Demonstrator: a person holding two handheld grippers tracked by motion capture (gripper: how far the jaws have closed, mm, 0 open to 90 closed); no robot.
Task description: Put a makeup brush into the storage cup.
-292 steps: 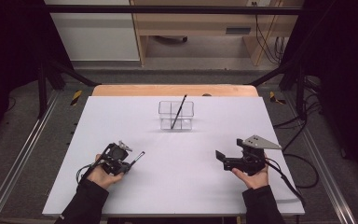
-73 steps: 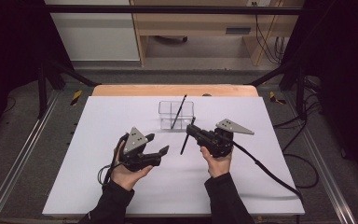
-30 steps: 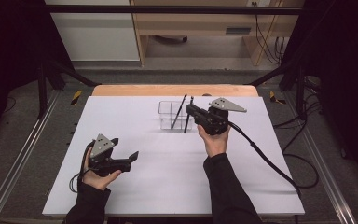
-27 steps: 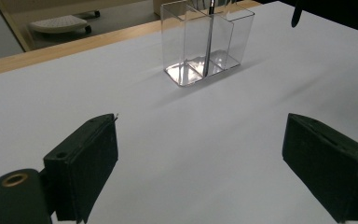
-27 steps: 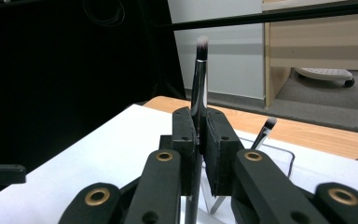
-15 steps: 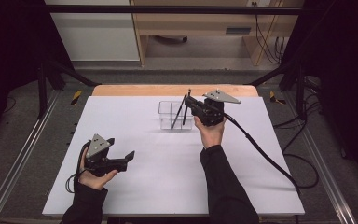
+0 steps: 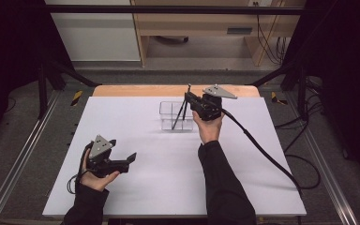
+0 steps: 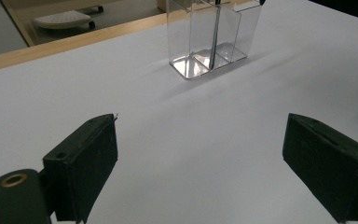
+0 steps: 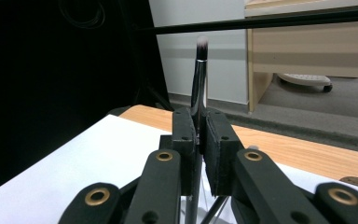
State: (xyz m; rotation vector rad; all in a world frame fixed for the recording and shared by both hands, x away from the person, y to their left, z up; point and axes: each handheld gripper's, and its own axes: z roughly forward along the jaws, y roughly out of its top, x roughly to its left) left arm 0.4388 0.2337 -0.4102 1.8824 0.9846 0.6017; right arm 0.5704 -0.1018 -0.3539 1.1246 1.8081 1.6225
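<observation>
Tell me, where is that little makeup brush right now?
The brush is pinched upright in the right tongs, bristles up, at the far middle of the white table, above the clear holder.

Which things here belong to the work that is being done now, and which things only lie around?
Part of the work:
- right gripper, shut on the makeup brush
- clear organizer, with another brush leaning in it

Lying about:
- left gripper, open, low over the white table, holding nothing
- wooden furniture behind the table
- yellow-black pieces on the floor
</observation>
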